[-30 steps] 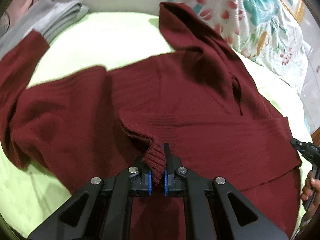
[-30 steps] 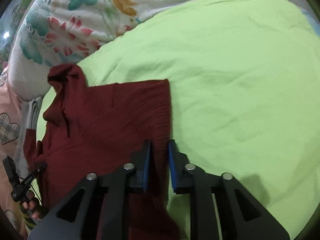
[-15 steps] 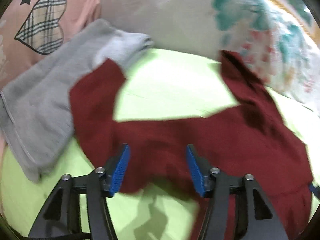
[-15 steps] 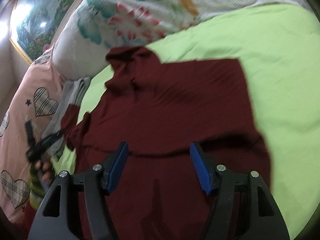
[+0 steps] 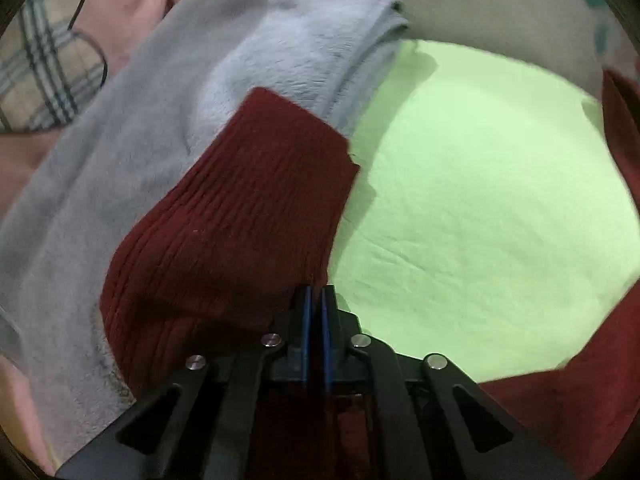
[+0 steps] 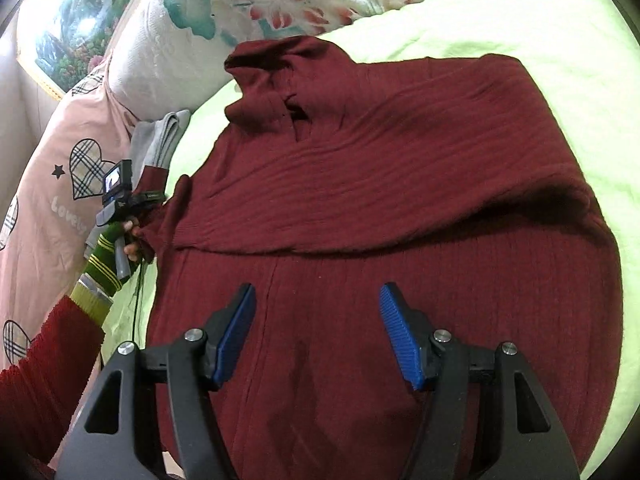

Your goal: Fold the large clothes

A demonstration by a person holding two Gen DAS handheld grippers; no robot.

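A light green bedsheet (image 6: 520,24) covers the bed and carries everything. At its head edge lie a white pillow with a flower print (image 6: 248,4) and, toward the left corner, a pink quilt with plaid hearts (image 6: 60,184). A grey folded garment (image 5: 160,128) rests at the sheet's left edge, against the pink quilt.

The dark red ribbed sweater (image 6: 380,184) lies spread across the middle of the sheet, its high collar toward the flowered pillow and one sleeve folded across the chest. Its other sleeve (image 5: 240,216) stretches out to the left edge, the cuff end lying on the grey garment.

A person's forearm in a red sleeve (image 6: 44,380) with a green striped cuff comes in from the near left corner; the hand (image 6: 130,236) holds the left gripper (image 5: 315,296). Its jaws have just been closing and now stand shut, blue pads together, at the edge of the stretched sleeve; whether knit is pinched between them I cannot tell.

The right gripper (image 6: 318,324) hangs over the sweater's lower body, its jaws wide apart with nothing between the blue pads (image 6: 236,332).
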